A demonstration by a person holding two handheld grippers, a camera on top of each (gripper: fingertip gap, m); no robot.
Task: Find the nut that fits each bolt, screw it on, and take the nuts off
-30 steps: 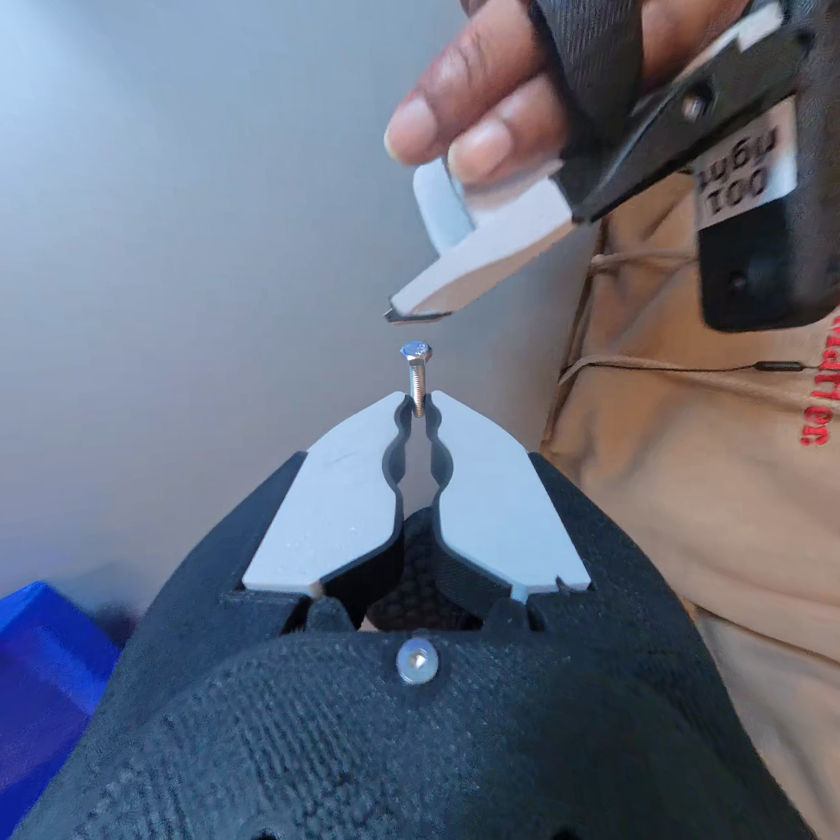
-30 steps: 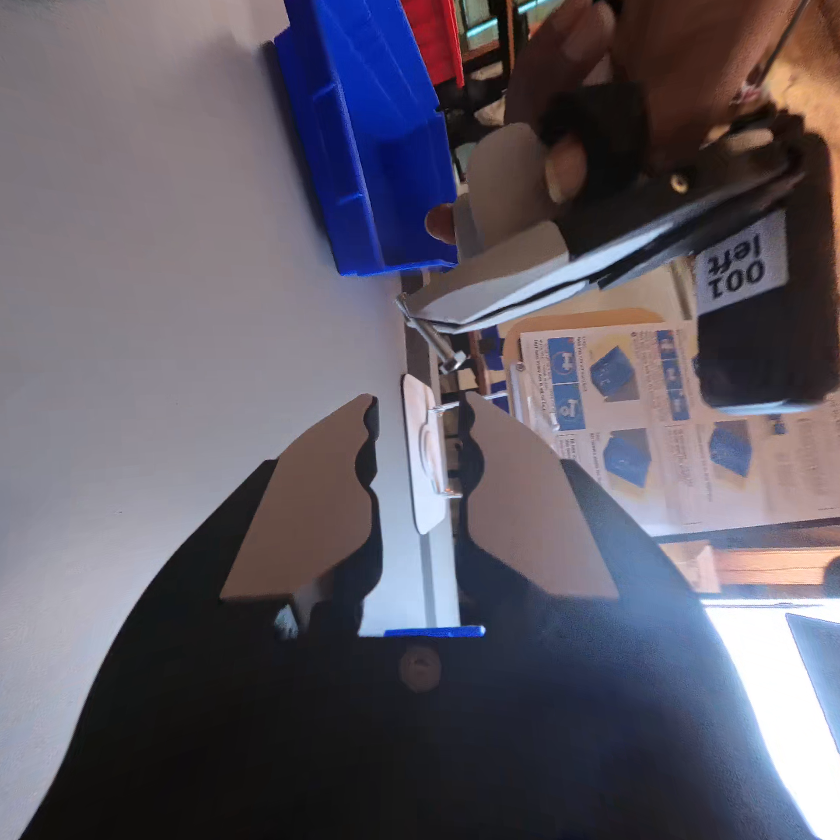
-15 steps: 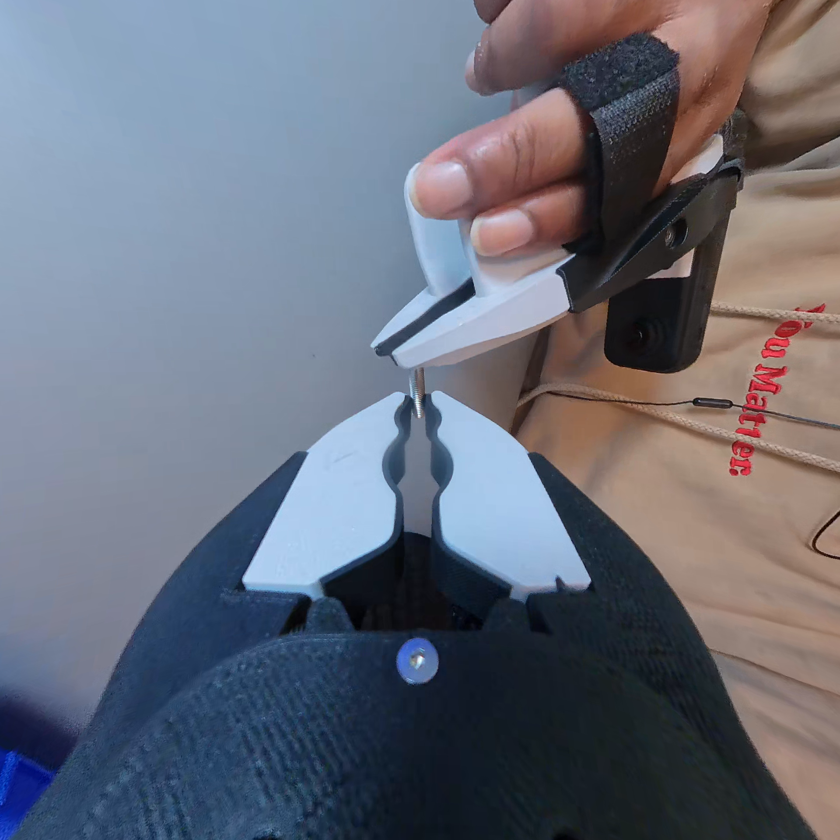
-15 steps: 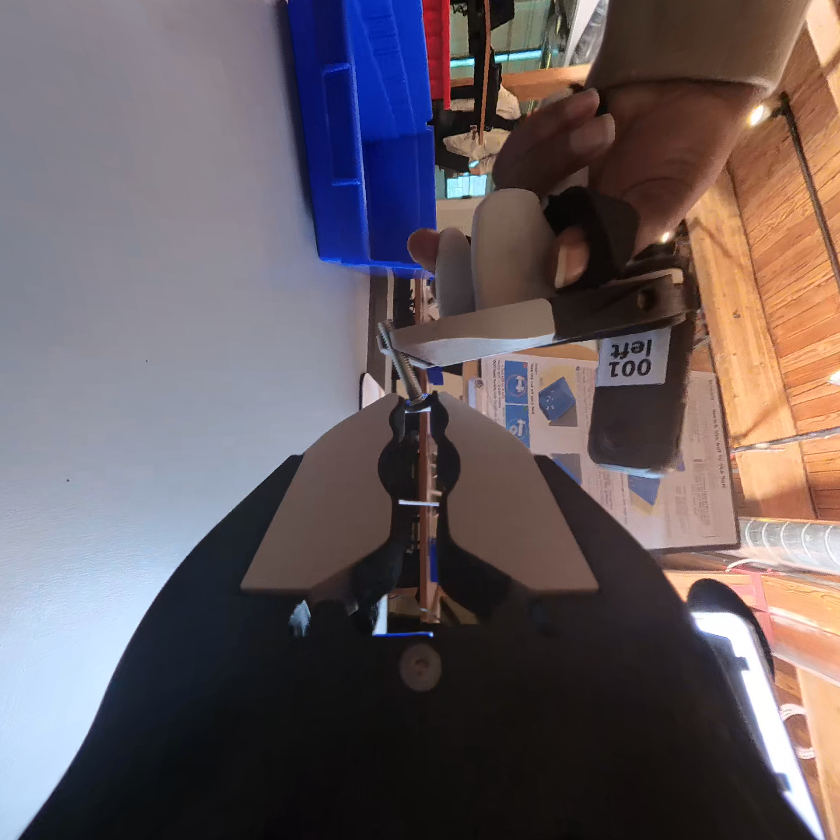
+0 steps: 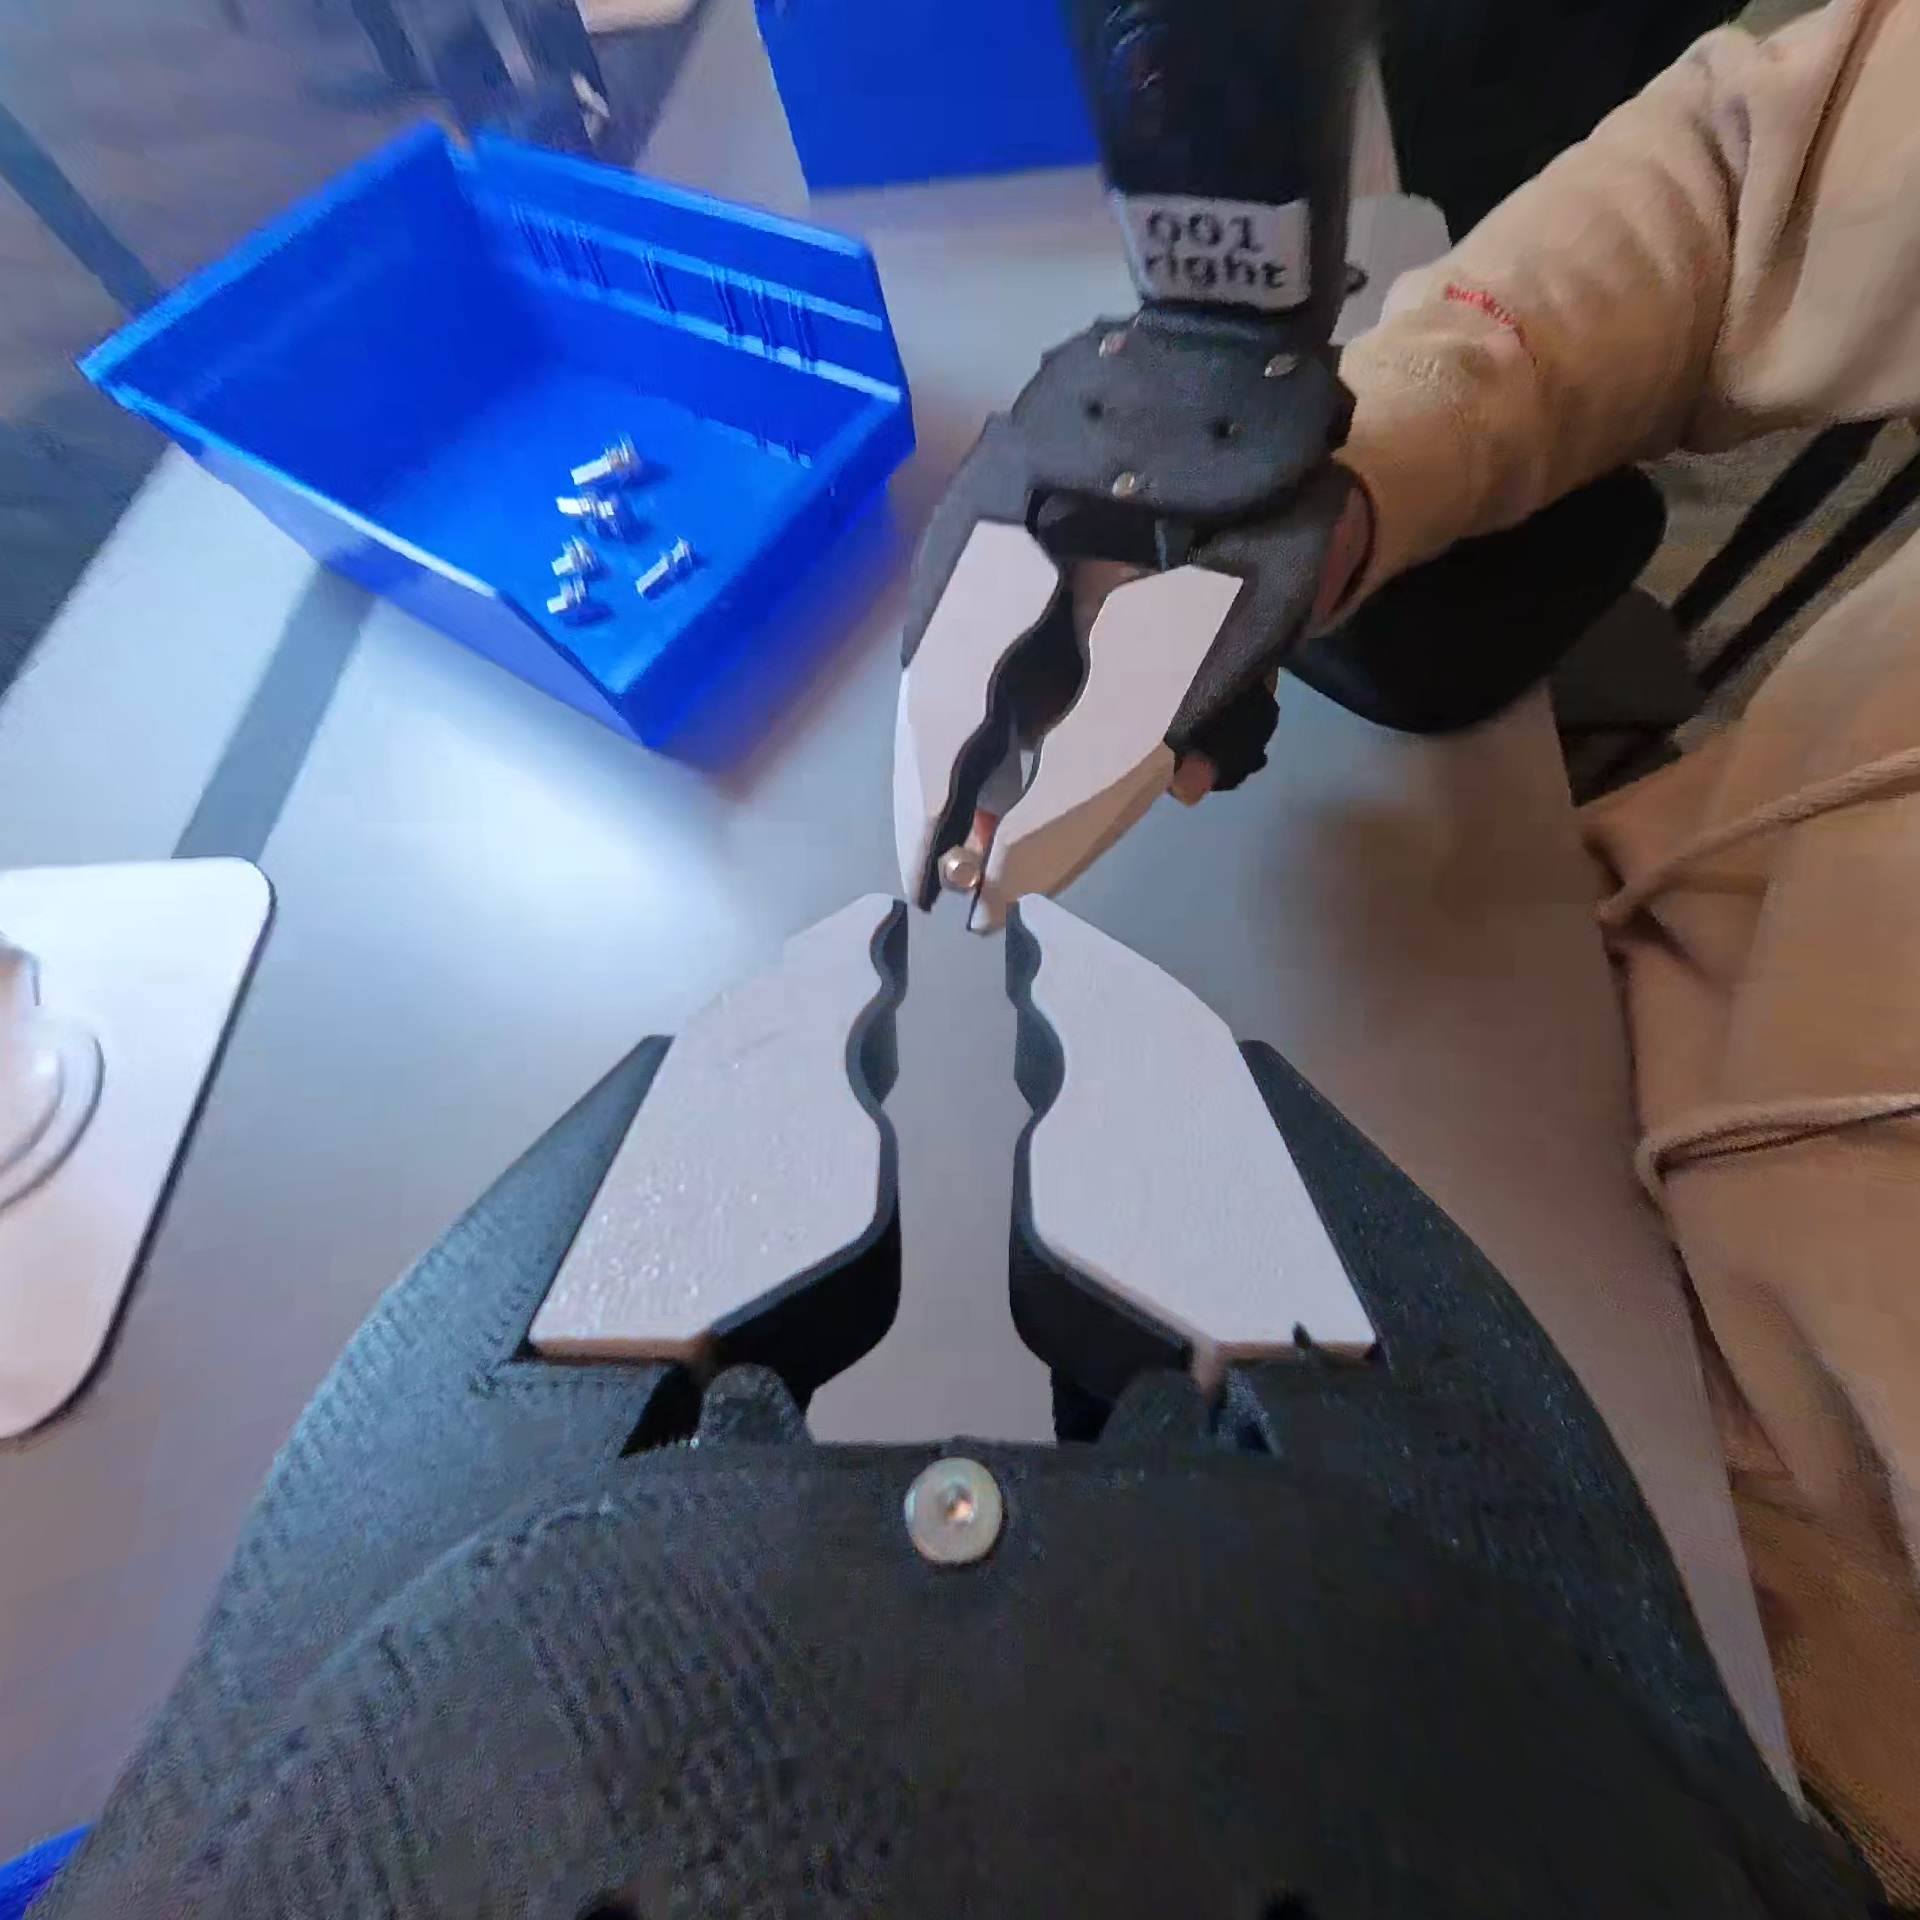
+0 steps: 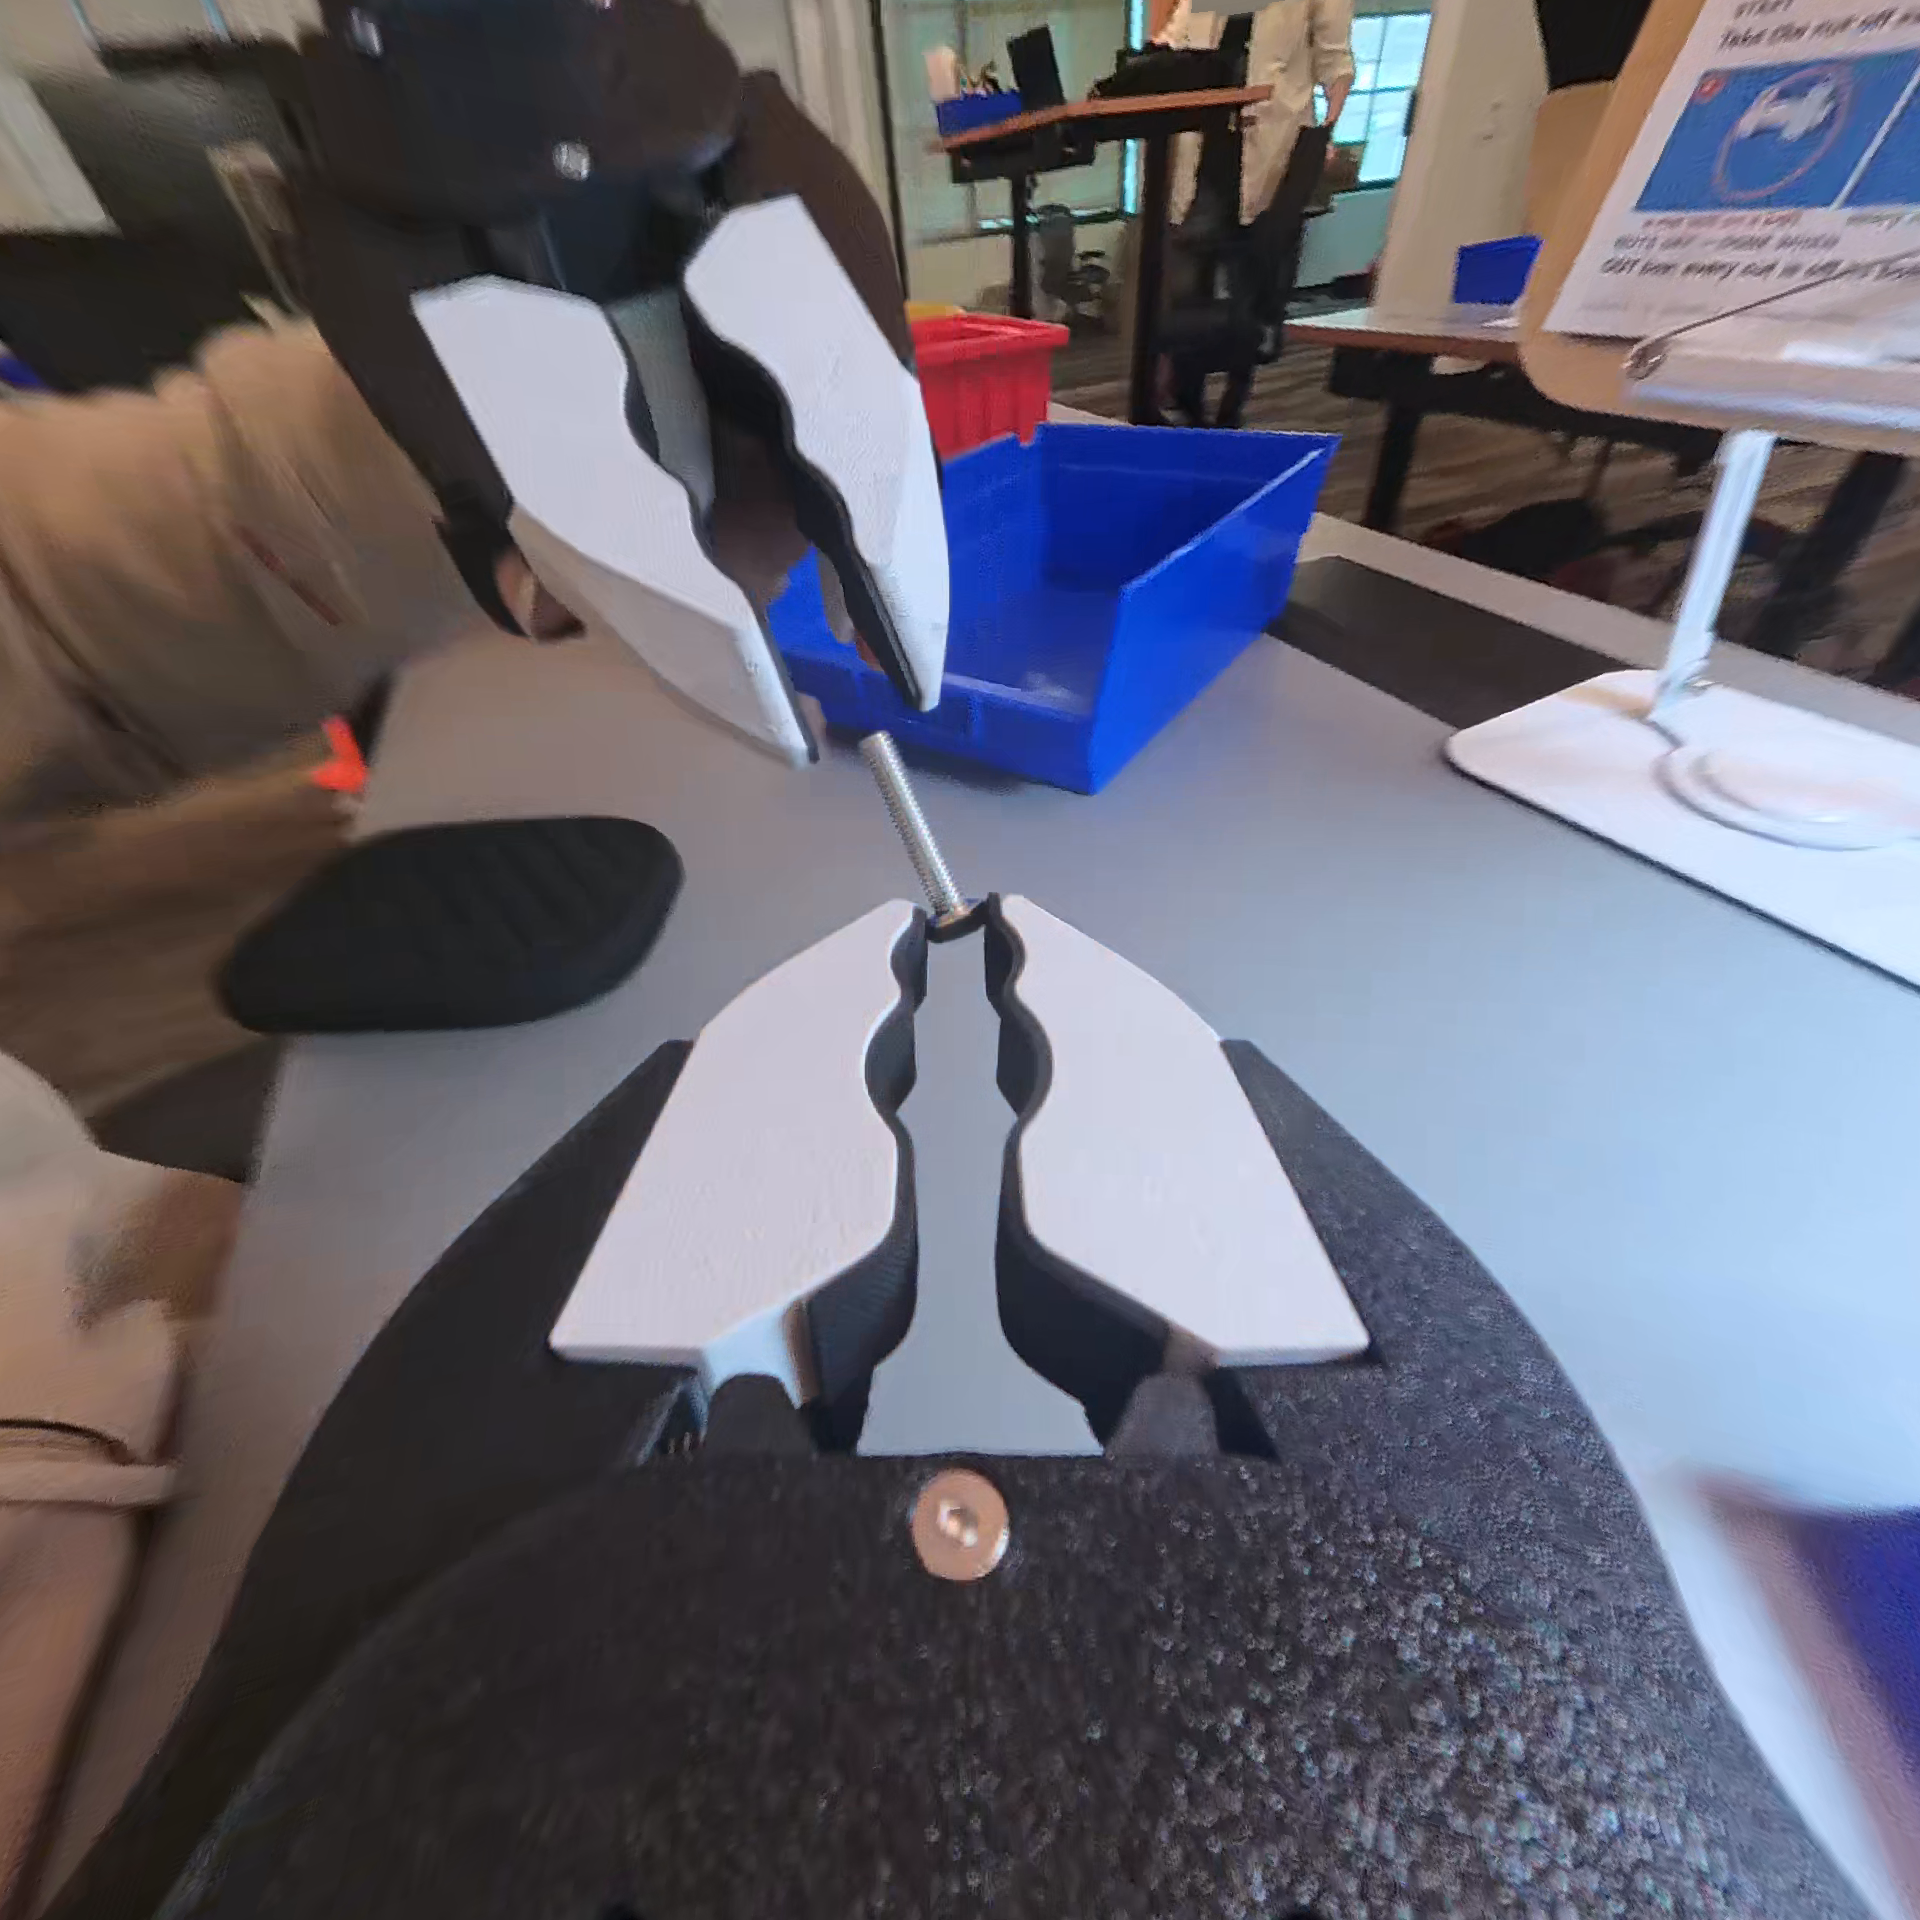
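Open blue plastic bin [image 5: 665, 343] on grey counter [image 5: 499, 831], small metal bolts [image 5: 597, 530] inside; white stand base [image 5: 114, 1101] left of bin.

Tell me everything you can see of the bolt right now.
The bolt is a slim, silvery metal one with a fully threaded shaft. The right gripper pinches its head end between the fingertips. It is held above the grey table, and the shaft tilts up and away towards the left gripper, whose jaws stand apart around its free end. No nut shows on the thread.
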